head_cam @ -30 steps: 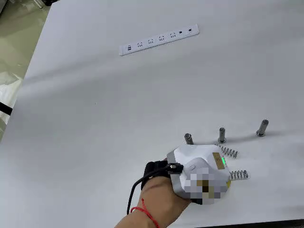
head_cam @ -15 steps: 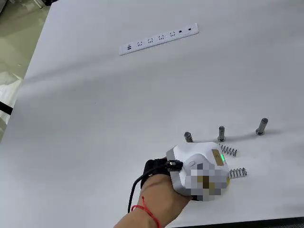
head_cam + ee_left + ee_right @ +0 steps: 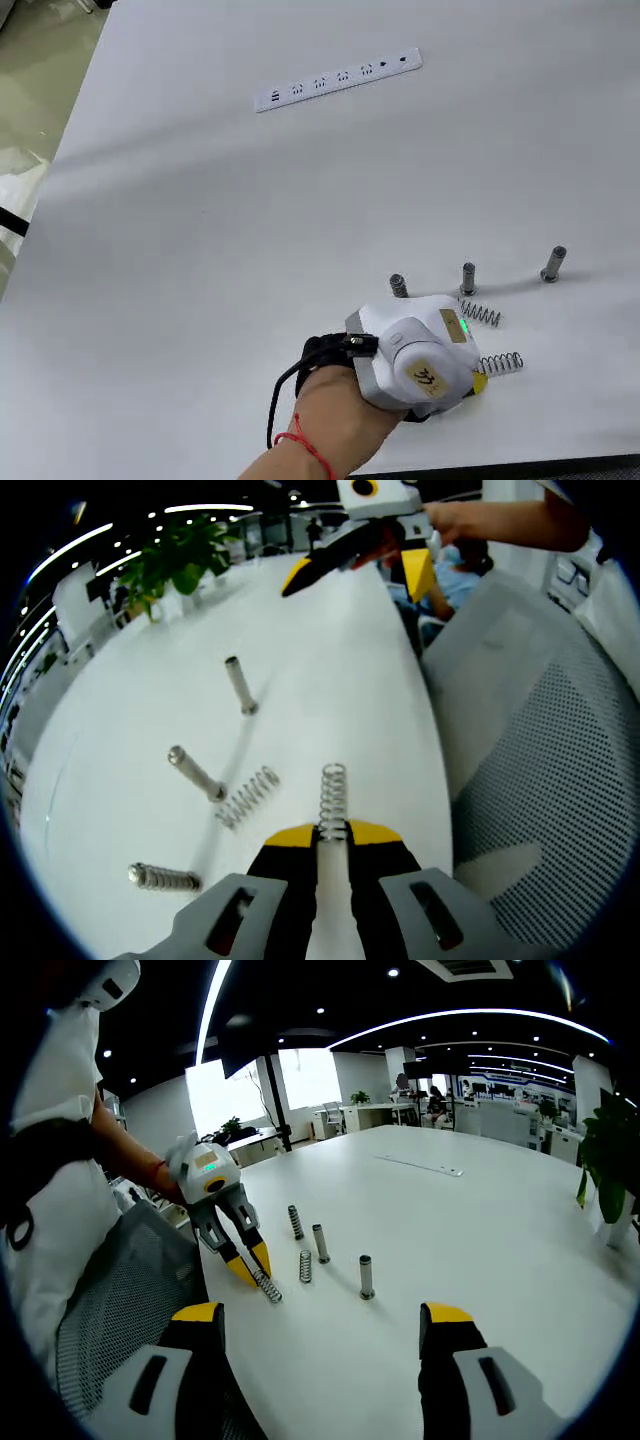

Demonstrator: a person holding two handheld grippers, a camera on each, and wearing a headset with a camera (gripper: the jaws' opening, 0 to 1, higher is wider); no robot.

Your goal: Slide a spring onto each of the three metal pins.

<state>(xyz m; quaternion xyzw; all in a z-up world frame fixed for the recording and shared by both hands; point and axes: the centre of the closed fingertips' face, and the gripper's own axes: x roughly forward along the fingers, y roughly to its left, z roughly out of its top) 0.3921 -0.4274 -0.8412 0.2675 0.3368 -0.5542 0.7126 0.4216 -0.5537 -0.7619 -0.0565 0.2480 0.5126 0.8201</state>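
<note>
Second spring pinched in my left gripper, one pin of three already loaded

The held spring [image 3: 332, 785] lies on the table [image 3: 200, 250] near its edge, one end nipped between my left gripper's [image 3: 333, 830] closed jaws. The loose spring [image 3: 247, 797] is just beside it, by the middle pin [image 3: 195, 773]. The near pin [image 3: 163, 878] already wears a spring, so I judge one done and two left, with the middle pin and far pin [image 3: 238, 684] bare. My right gripper [image 3: 320, 1320] is wide open, empty, well apart from the pins. The right gripper view shows all three pins upright; the head view puts my gripper's body over its jaws, adds the power strip [image 3: 338, 80]
</note>
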